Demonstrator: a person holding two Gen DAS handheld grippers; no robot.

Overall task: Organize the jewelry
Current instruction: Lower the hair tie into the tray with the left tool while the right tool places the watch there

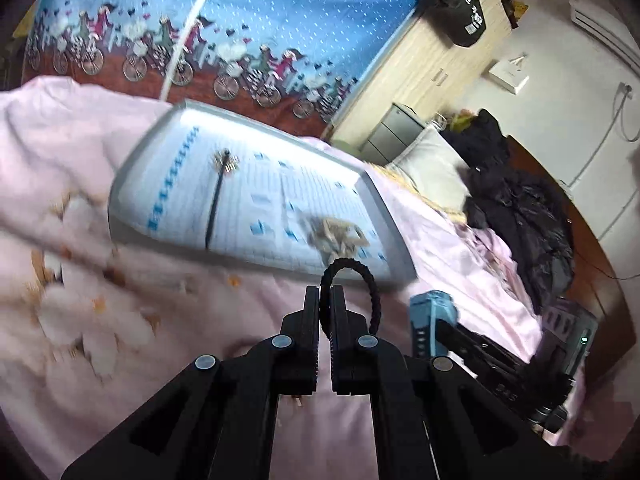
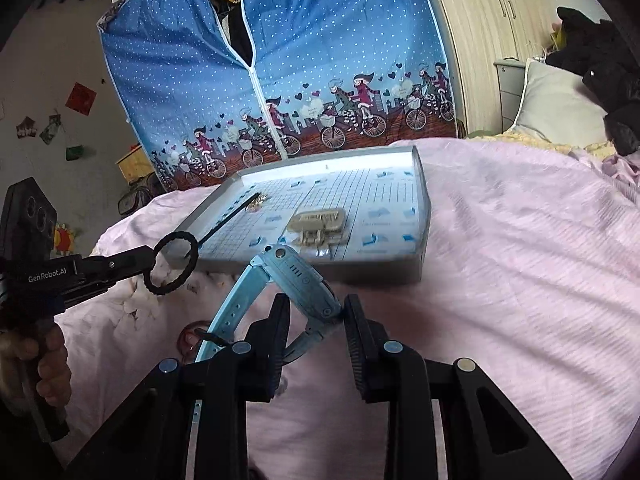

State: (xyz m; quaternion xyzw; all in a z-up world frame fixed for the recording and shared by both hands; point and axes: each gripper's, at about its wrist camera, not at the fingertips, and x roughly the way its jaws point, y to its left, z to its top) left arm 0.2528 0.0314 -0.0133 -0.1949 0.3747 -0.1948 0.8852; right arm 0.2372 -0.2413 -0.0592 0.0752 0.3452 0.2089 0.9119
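Jaws nearly closed, the left gripper (image 1: 325, 300) pinches a soft black braided hair tie (image 1: 362, 280); the right gripper (image 2: 316, 320), half-open, clamps a rigid, slippery light-blue plastic watch (image 2: 298, 280) by its case.

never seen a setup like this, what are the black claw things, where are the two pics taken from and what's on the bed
The black claws are two-finger tools a person holds, one per hand; you see a hand gripping one. Each carries a camera that looks along its fingers, so each picture is one tool's own view.

The left hand-held gripper is shut on a black braided hair tie. The right hand-held gripper holds a light blue watch.

On the pink bedspread sits a grey tray holding a black hair stick with a gold ornament and a beige hair clip.
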